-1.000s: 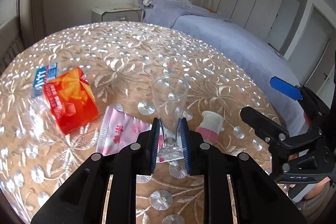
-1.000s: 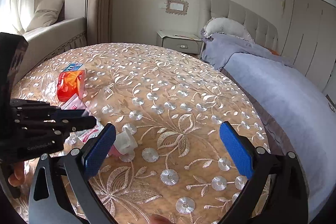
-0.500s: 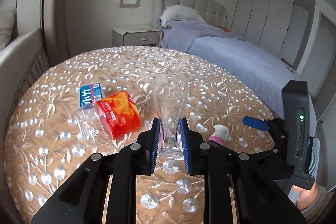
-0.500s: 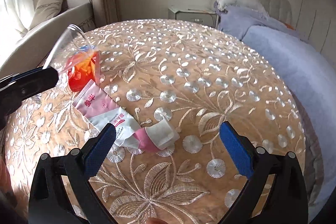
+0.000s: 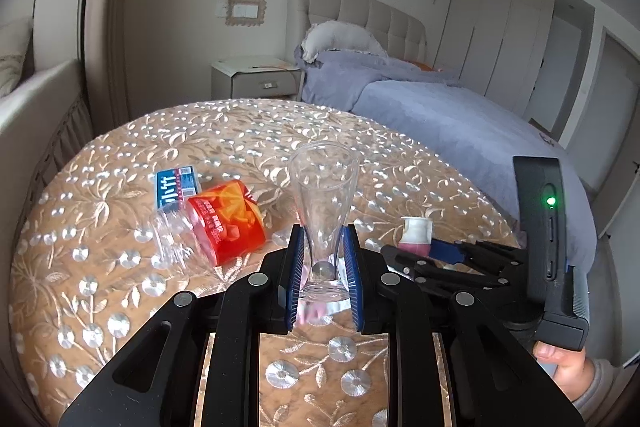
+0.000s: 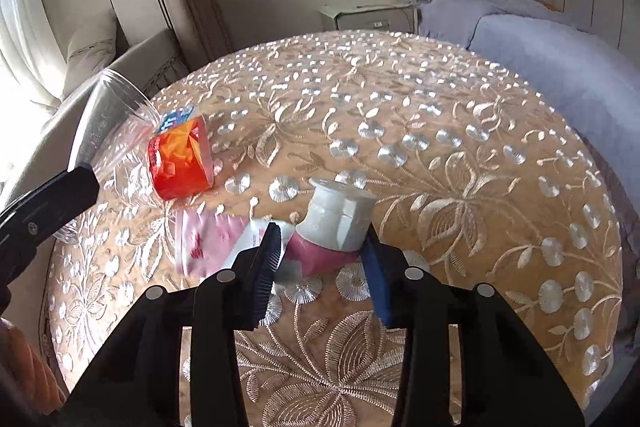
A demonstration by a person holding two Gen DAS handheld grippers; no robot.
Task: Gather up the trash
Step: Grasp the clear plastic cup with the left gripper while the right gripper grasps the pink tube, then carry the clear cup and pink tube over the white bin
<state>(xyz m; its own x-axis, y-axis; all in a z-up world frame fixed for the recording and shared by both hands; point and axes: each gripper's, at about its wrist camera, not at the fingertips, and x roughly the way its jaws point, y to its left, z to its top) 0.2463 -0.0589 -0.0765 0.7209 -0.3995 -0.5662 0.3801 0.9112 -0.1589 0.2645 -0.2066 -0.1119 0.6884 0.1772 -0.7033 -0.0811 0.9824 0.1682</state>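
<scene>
My left gripper [image 5: 323, 263] is shut on the base of a clear plastic cup [image 5: 322, 203] and holds it upright above the round table; the cup also shows at the left of the right wrist view [image 6: 106, 119]. My right gripper [image 6: 322, 257] is closed around the neck of a pink tube with a white cap [image 6: 336, 223] that lies on the tablecloth, also seen in the left wrist view [image 5: 416, 233]. A crushed clear bottle with an orange label [image 5: 216, 227] lies on the table. A small blue packet [image 5: 176, 185] lies behind it.
The round table [image 6: 460, 167] wears a tan cloth with silver embroidery. A bed with a lilac cover [image 5: 440, 107] stands behind on the right, a nightstand [image 5: 256, 79] at the back, a sofa [image 6: 96, 67] on the left.
My right gripper moved down to the pink tube and closed around its neck. My left gripper lifted and drew back with the cup.
</scene>
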